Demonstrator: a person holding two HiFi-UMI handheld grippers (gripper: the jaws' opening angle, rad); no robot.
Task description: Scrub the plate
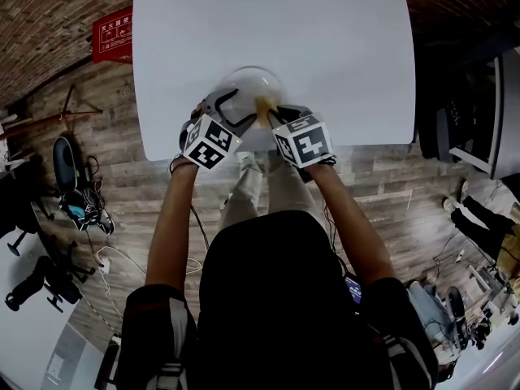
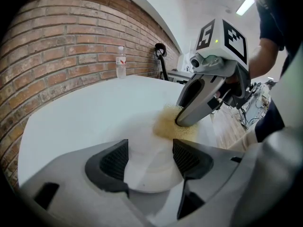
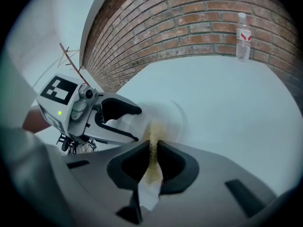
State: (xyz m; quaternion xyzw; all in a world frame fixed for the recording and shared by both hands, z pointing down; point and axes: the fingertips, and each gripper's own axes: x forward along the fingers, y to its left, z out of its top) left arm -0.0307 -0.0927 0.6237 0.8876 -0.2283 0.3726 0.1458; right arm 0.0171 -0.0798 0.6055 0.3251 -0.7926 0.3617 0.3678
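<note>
Plainly the scrubbing itself is in hand. The right gripper [image 3: 154, 161] has its jaws pinched tight on a thin yellowish sponge [image 3: 153, 138], and the sponge's free end is pressed onto the white plate [image 1: 248, 84] just ahead of those jaws. The left gripper [image 2: 150, 157] comes at the plate from the other side. Its jaws stand either side of the near rim, and the white of the plate fills the gap from pad to pad. It looks to be clamped on and steadying the dish, though the rim's edge is washed out against the table and I can't swear to firm contact.

So the plate sits between the two grippers, reached by both. It rests on the white table [image 1: 325, 47], close to the table's near edge, which runs just under the marker cubes.

My reading is that the next move calls for working the sponge across the plate's face while the left side holds the rim down. The sponge tip is close to the left jaws, so strokes toward them need care.

A water bottle [image 3: 242, 36] stands far ahead of both grippers by the brick wall [image 2: 71, 46], well apart from the work. Nothing on the table blocks the sponge's path.
</note>
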